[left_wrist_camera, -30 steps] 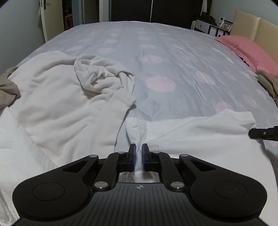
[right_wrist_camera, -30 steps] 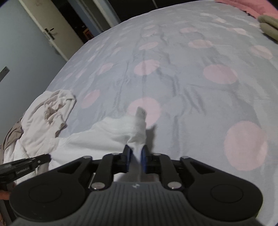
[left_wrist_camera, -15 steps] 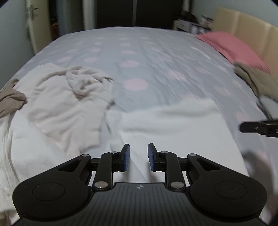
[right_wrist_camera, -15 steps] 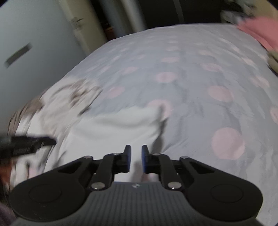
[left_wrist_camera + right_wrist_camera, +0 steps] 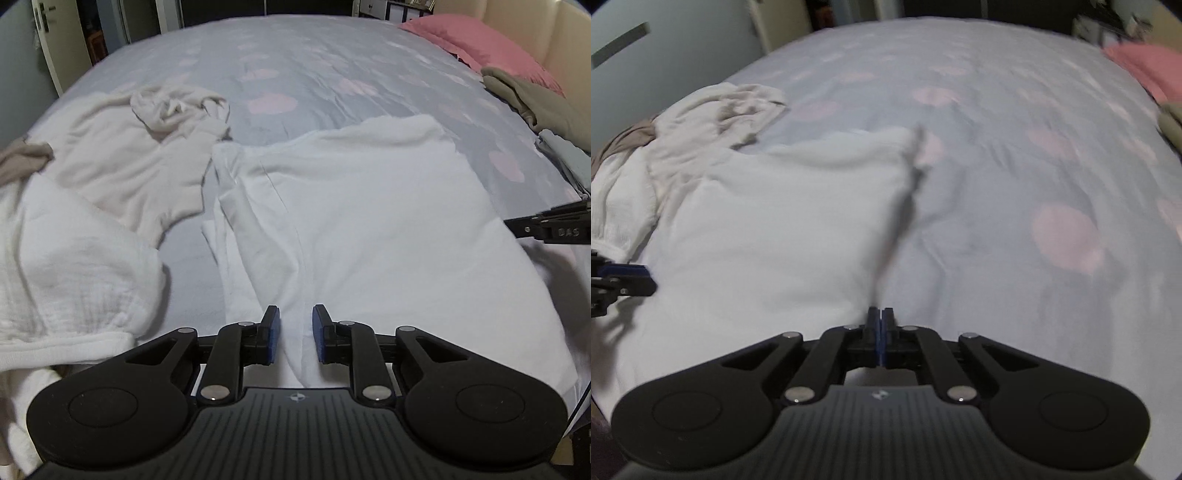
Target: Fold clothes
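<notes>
Left fingers apart, right fingers together

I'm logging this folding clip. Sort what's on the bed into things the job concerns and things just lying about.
In the job:
white garment, spread flat
left claw, open over its near edge
right claw, shut, no cloth seen between its pads

Lying about:
cream sweater, crumpled
textured white cloth
pink pillow
olive garment
brown cloth

L gripper agape, R gripper pinched.
</notes>
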Demonstrator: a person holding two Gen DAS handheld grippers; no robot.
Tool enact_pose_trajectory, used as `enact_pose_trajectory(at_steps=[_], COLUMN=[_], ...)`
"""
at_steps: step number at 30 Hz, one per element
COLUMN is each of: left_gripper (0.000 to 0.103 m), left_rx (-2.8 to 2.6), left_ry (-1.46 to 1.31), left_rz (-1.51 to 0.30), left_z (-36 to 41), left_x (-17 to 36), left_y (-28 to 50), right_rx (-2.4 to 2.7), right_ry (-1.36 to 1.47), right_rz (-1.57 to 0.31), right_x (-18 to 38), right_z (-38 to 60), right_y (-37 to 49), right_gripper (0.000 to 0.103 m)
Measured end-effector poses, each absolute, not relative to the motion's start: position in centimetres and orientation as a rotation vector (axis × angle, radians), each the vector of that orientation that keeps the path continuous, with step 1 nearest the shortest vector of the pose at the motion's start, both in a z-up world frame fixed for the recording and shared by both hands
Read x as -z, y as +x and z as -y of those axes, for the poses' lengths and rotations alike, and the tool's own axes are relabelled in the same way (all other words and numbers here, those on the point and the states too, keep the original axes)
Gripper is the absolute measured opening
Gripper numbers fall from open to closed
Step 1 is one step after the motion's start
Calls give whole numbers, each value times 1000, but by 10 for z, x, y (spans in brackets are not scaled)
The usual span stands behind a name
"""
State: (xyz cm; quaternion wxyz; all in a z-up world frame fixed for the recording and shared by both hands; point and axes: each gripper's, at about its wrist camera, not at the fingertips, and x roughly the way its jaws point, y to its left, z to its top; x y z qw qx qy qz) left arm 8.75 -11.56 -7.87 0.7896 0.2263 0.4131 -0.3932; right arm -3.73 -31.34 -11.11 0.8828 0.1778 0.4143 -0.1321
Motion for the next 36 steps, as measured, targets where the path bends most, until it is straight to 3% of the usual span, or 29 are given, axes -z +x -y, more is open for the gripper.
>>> enact_pose_trajectory(at_steps=[8,17,32,36], left_gripper=[18,20,20,20], left_rx=[959,900,955,936], left_ry=[481,575,617,713], left_rz=[-818,-921,-833,-860], left_z=[90,72,64,74], left_x=[53,97,72,88], left_y=[49,39,7,4], right_rx=[95,12,-27,-59], right_ry=[225,79,93,52], right_rz=[-768,-864,-860,-941], right_x=[65,105,79,99], right_z=[255,227,216,203], right_y=[-76,-85,-124,-120], right_gripper=[6,3,7,9])
